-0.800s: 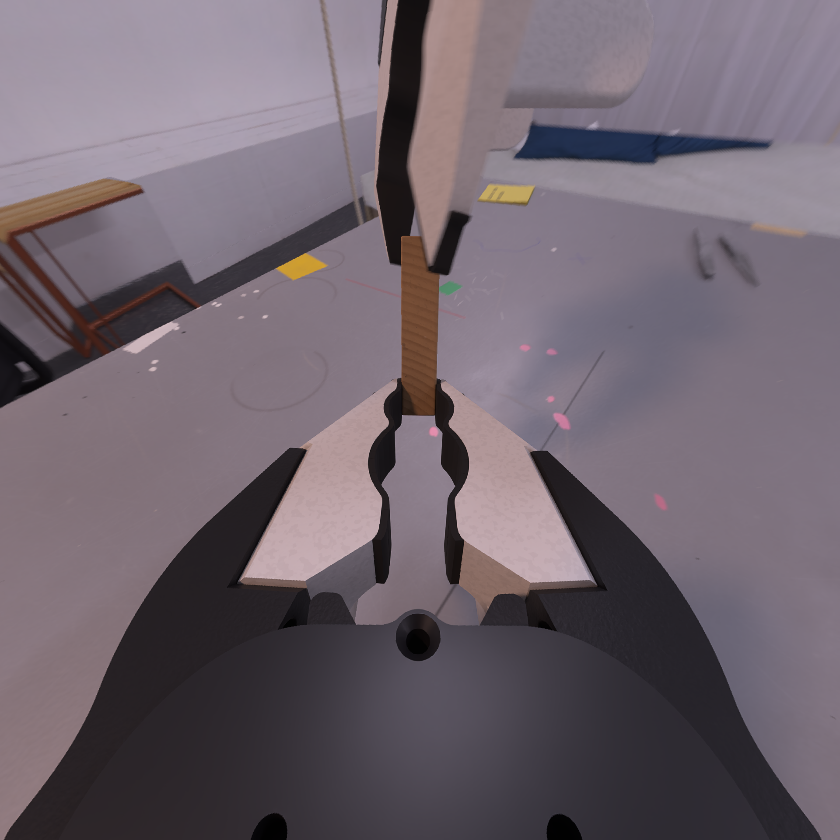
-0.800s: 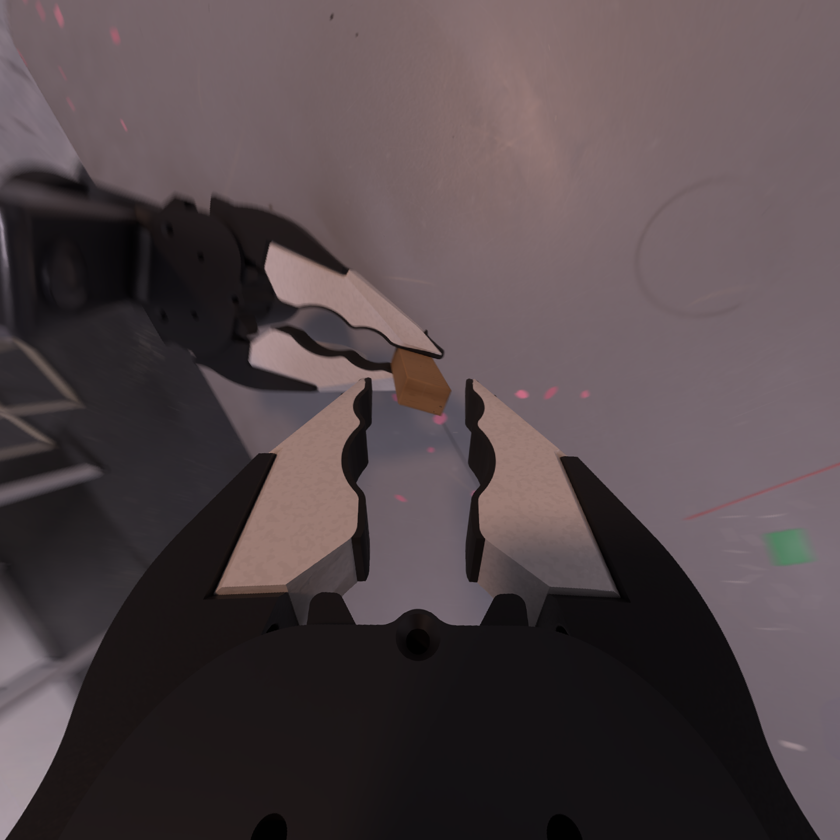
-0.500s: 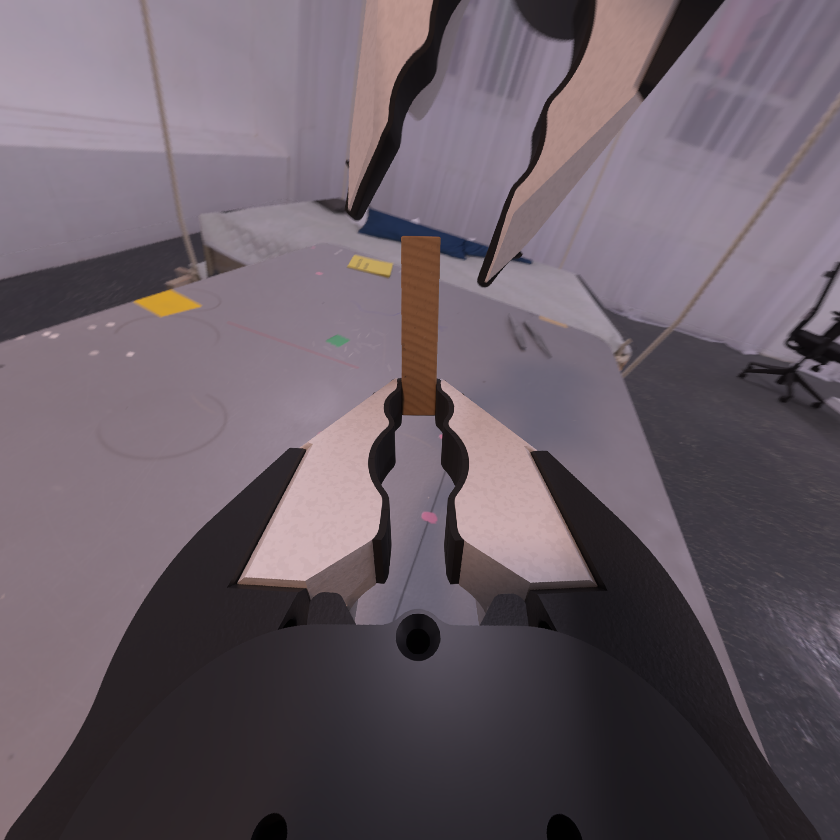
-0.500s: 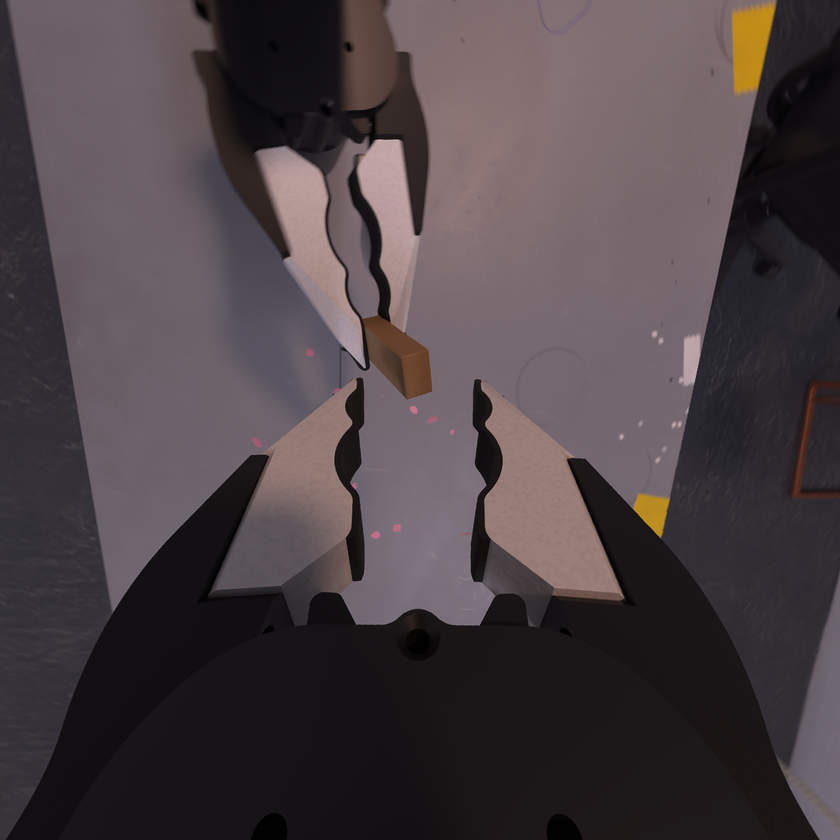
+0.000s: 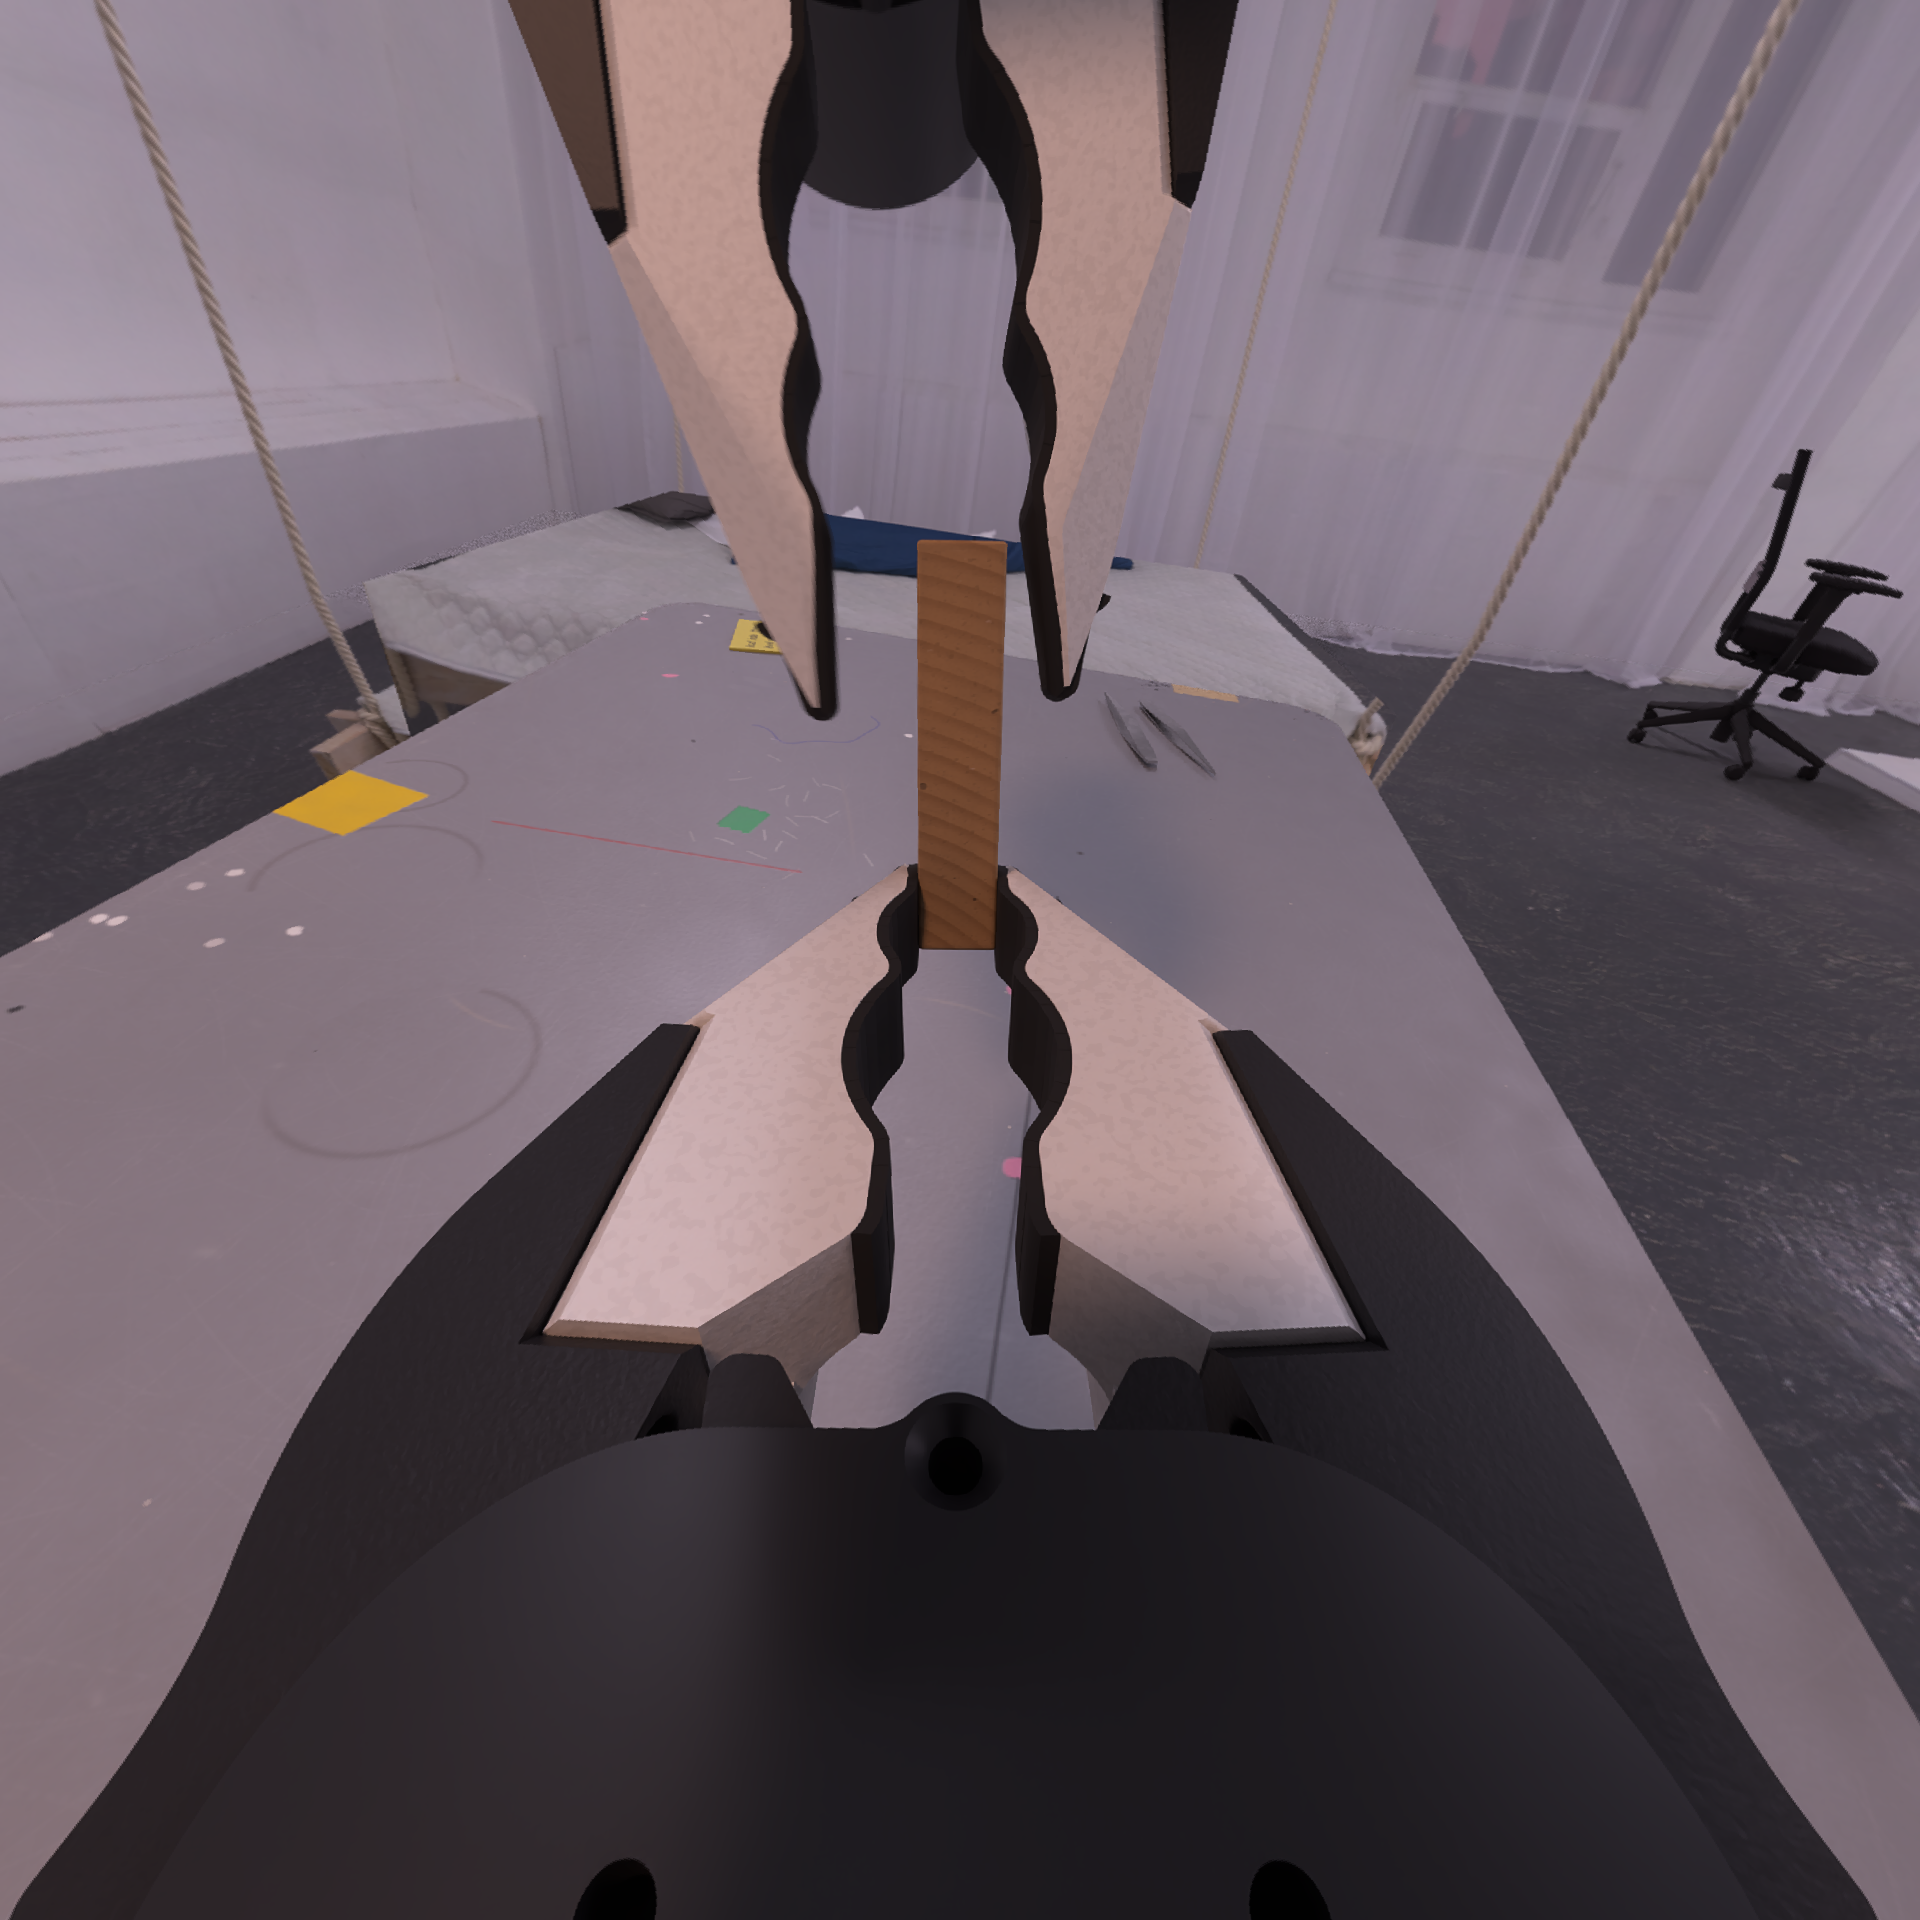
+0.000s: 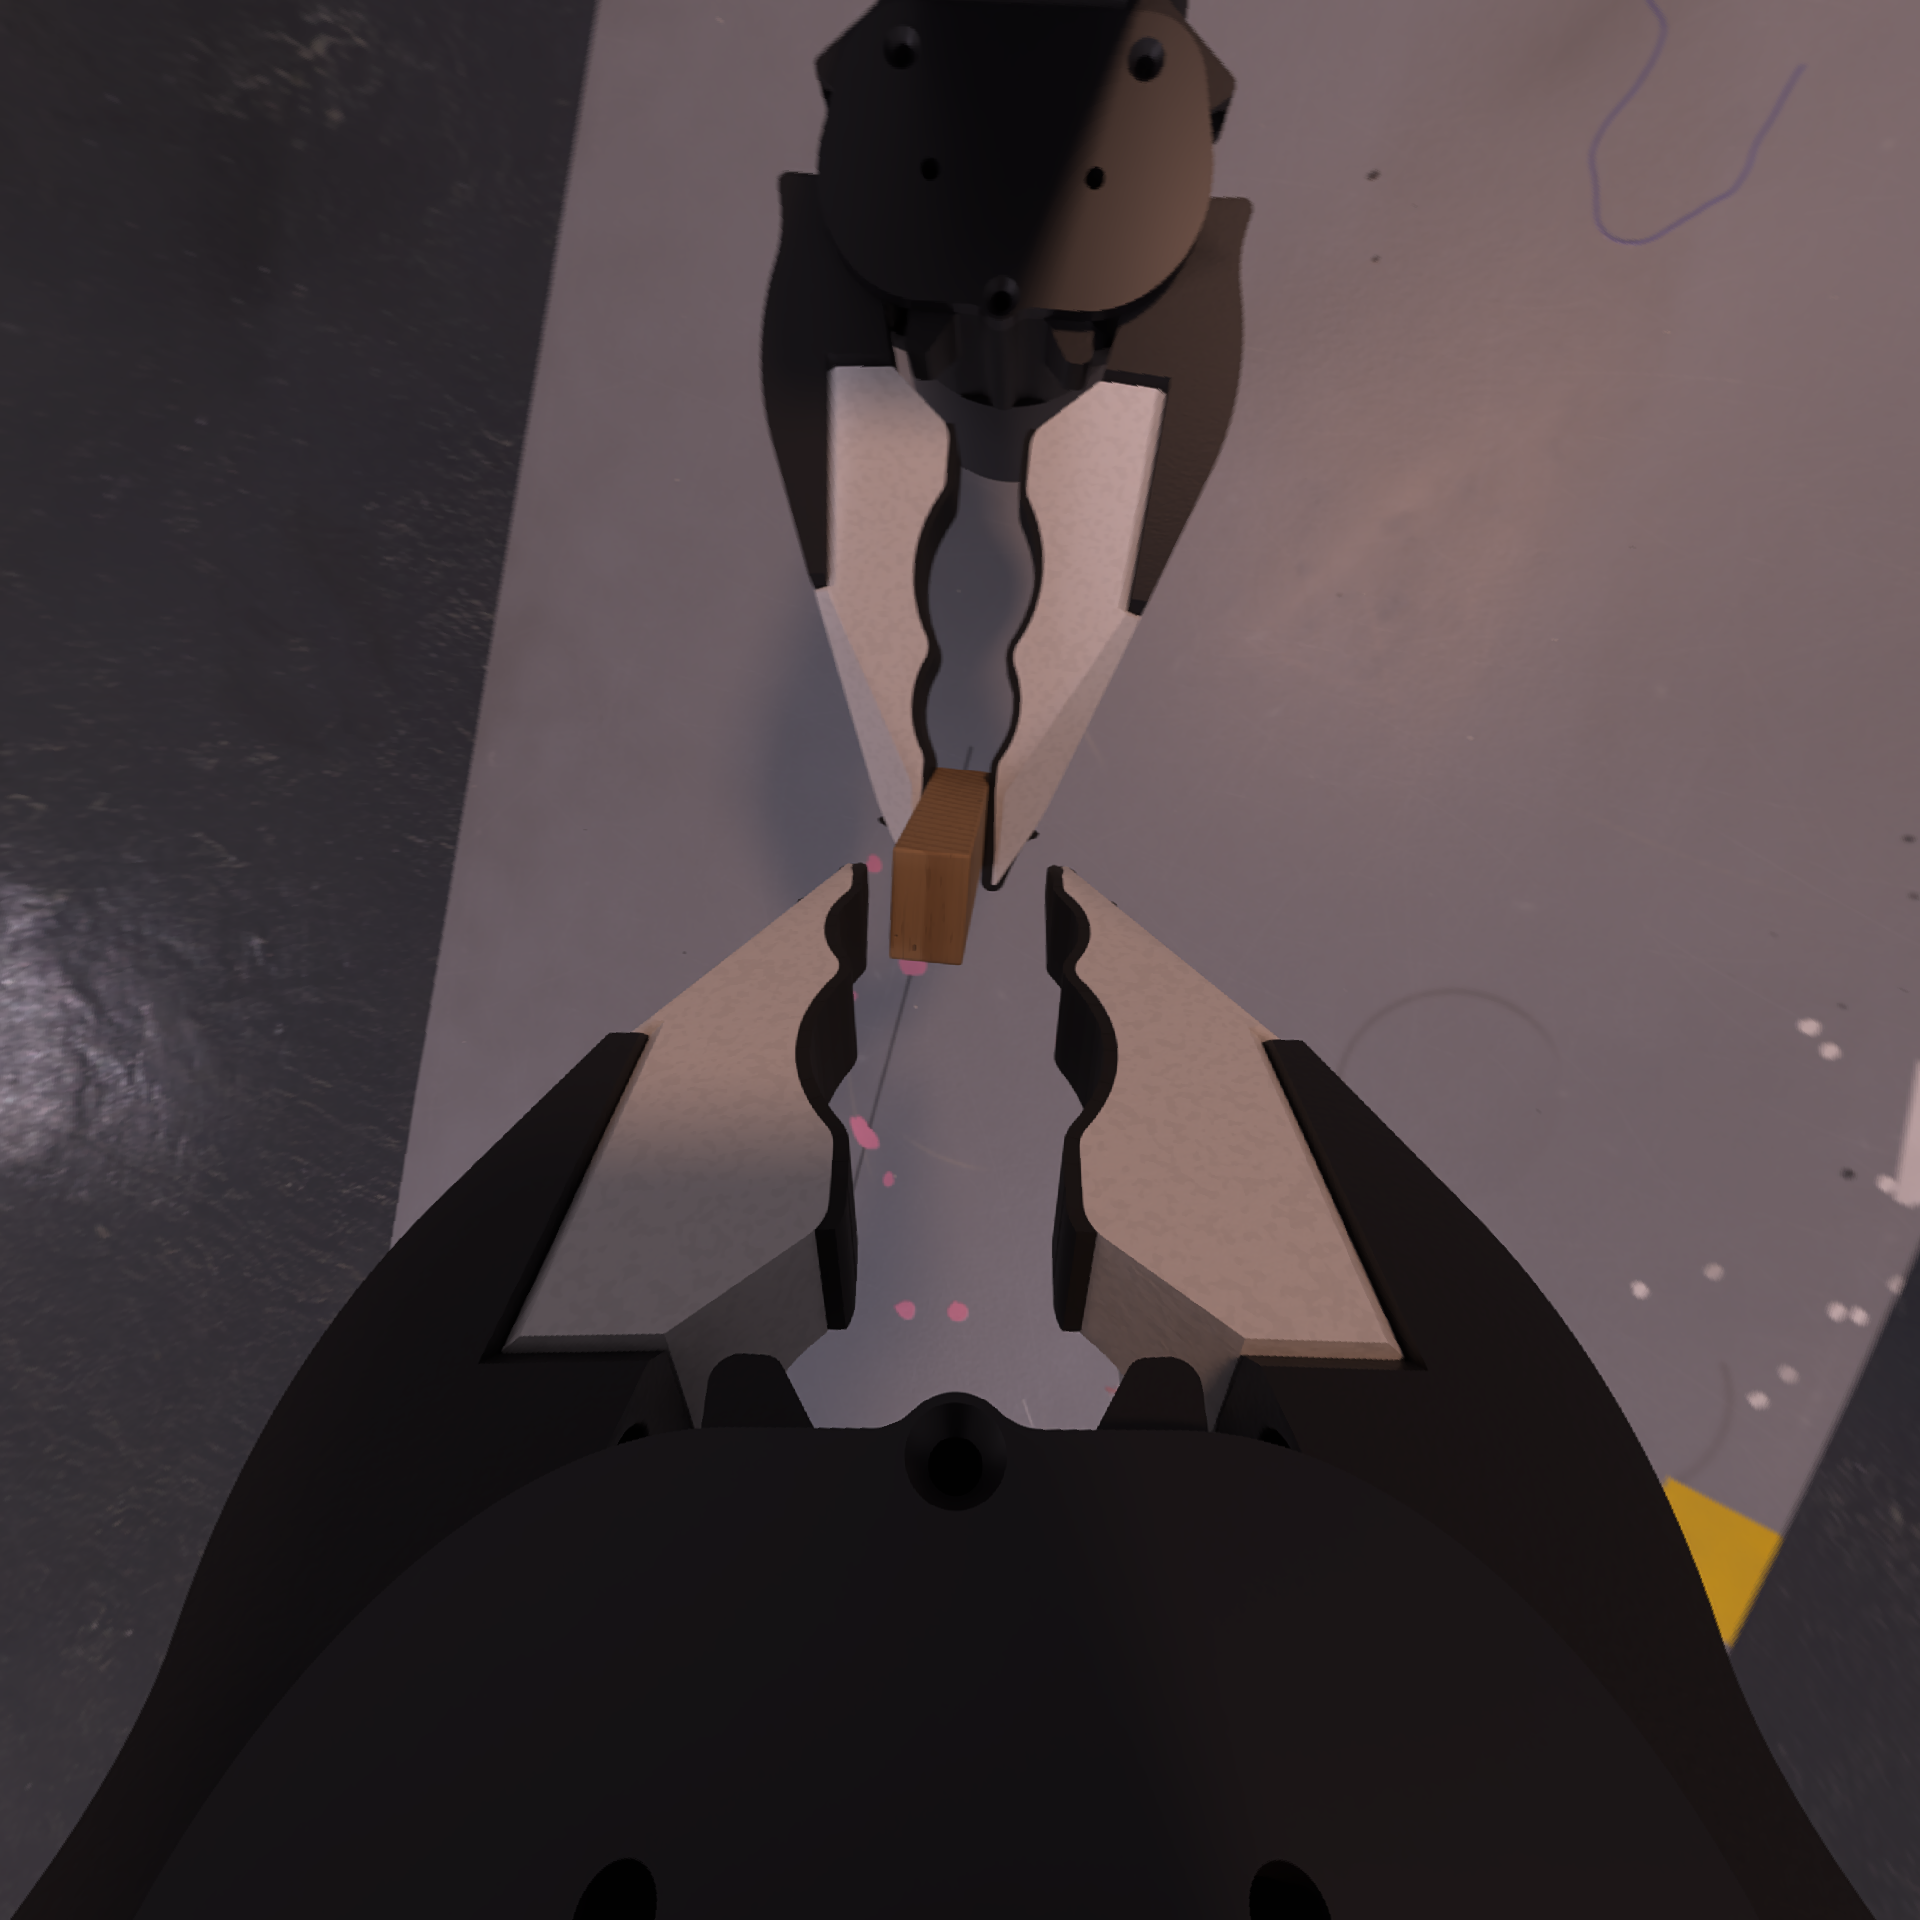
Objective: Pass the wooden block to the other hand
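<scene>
My left gripper (image 5: 958, 883) is shut on the near end of a long wooden block (image 5: 962, 727), which sticks straight out from its tips above the grey table (image 5: 416, 1039). My right gripper (image 5: 935, 701) comes down from above, open, with its two tips on either side of the block's far end, not touching it. In the right wrist view the right gripper (image 6: 954, 883) is open, and the block (image 6: 935, 899) reaches in between its tips, nearer the left finger. The left gripper (image 6: 961, 800) faces it from above and holds the block's other end.
The grey table bears a yellow square (image 5: 348, 800), a green square (image 5: 743, 819), drawn circles and pink specks. Two dark thin tools (image 5: 1153, 732) lie at its far right. Ropes (image 5: 239, 374) hang at both sides. An office chair (image 5: 1782, 644) stands on the dark floor at right.
The right gripper has swung in line with the left one and moved closer, so its open tips now flank the block's far end. The left gripper still holds the block.
</scene>
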Robot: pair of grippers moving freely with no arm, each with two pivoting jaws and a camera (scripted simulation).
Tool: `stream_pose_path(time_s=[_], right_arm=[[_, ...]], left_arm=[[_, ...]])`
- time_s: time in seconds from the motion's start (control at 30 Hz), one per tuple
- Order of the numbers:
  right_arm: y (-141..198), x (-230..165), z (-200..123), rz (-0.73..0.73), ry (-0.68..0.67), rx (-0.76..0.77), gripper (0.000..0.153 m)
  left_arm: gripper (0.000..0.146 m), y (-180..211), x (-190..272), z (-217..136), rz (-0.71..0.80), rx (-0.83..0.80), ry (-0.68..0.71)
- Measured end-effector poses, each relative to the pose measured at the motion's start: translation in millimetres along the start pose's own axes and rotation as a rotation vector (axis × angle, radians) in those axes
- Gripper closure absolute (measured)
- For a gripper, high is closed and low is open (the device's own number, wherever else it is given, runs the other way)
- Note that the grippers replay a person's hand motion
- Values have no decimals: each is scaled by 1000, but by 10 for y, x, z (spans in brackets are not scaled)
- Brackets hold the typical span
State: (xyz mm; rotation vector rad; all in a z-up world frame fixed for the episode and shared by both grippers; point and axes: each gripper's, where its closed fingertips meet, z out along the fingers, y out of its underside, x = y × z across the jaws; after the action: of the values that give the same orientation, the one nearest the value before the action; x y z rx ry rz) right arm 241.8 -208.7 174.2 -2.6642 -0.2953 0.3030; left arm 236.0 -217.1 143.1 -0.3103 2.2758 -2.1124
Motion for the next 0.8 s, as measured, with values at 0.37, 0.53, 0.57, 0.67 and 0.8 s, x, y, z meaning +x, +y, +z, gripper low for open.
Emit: stream_pose_path(time_s=[0.37, 0.53, 0.57, 0.67, 0.8], right_arm=[[113, 19, -8, 0, -85, 6, 128], [129, 31, -18, 10, -114, 38, 133], [129, 35, -21, 18, -121, 44, 134], [146, 45, -18, 25, -131, 39, 134], [158, 55, -11, 24, -138, 44, 134]], left_arm=[[133, -25, -54, 50, 11, 23, 22], [133, -4, -97, 83, 27, -9, 15], [133, 0, -106, 90, 25, -11, 13], [133, 13, -112, 103, 29, -18, 16], [133, 28, -118, 111, 30, -28, 18]])
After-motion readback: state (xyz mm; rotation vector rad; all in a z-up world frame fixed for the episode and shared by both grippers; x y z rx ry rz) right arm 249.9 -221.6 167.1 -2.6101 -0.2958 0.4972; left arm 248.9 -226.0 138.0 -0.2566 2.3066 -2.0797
